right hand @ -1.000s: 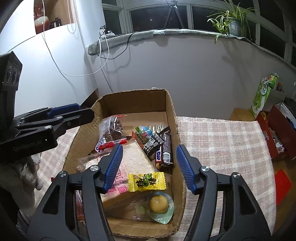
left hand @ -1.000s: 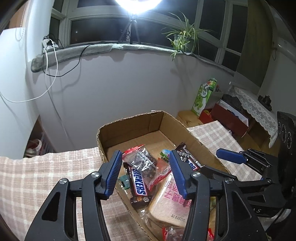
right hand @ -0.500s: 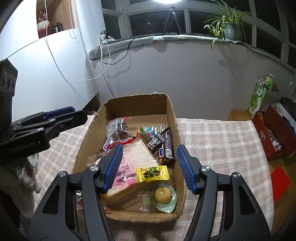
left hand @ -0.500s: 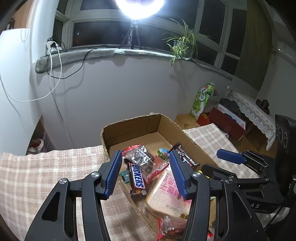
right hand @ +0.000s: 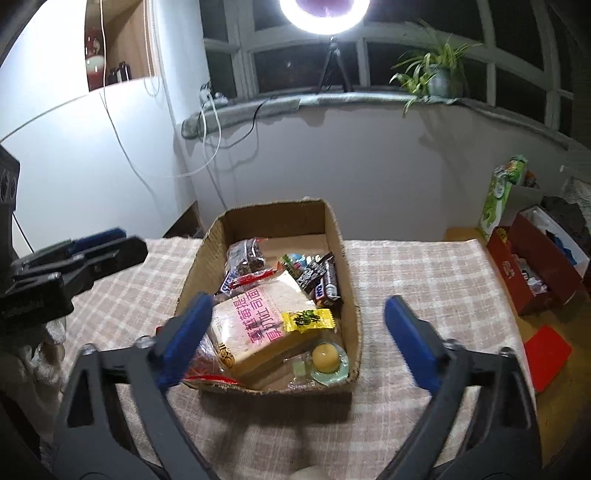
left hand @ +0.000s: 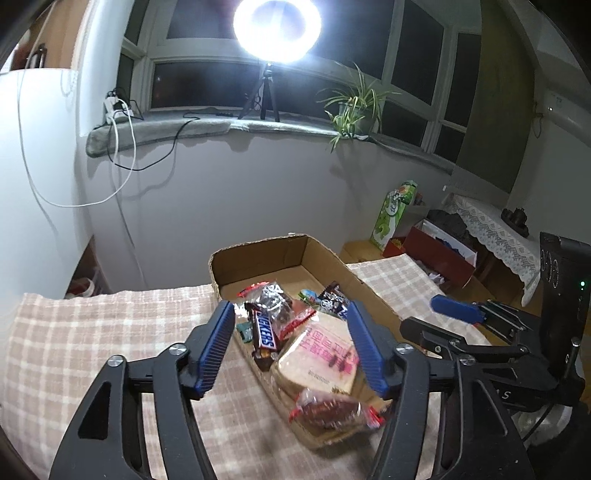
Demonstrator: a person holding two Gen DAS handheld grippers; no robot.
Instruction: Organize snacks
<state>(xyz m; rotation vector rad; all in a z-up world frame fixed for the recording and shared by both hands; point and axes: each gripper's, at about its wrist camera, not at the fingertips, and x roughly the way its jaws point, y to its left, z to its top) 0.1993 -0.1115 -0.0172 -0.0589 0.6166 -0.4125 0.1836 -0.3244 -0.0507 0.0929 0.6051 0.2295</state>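
Note:
An open cardboard box [right hand: 273, 221] [left hand: 258, 251] sits on the checked tablecloth with snacks inside. They include a bread packet with pink writing [right hand: 258, 317] [left hand: 325, 354], a Snickers bar [left hand: 265, 332], a yellow sweet packet [right hand: 308, 319], a round yellow pastry [right hand: 327, 358], dark chocolate bars [right hand: 325, 278] and a bag of dark snacks [right hand: 247, 254]. My left gripper [left hand: 290, 308] hovers over the box's near left side, its jaws opening with nothing gripped. My right gripper [right hand: 297, 301] hangs before the box's near end, its jaws opening wide and holding nothing.
The checked tablecloth [right hand: 424, 273] runs left and right of the box. A grey wall [right hand: 351, 158] stands close behind the table. On the floor at the right are a red box [right hand: 535, 269] and a green carton [right hand: 498, 192]. A ring light [left hand: 277, 29] glares on the sill.
Both grippers have drawn back and risen from the box, so more of it shows. Both pairs of jaws have widened, the right one far more.

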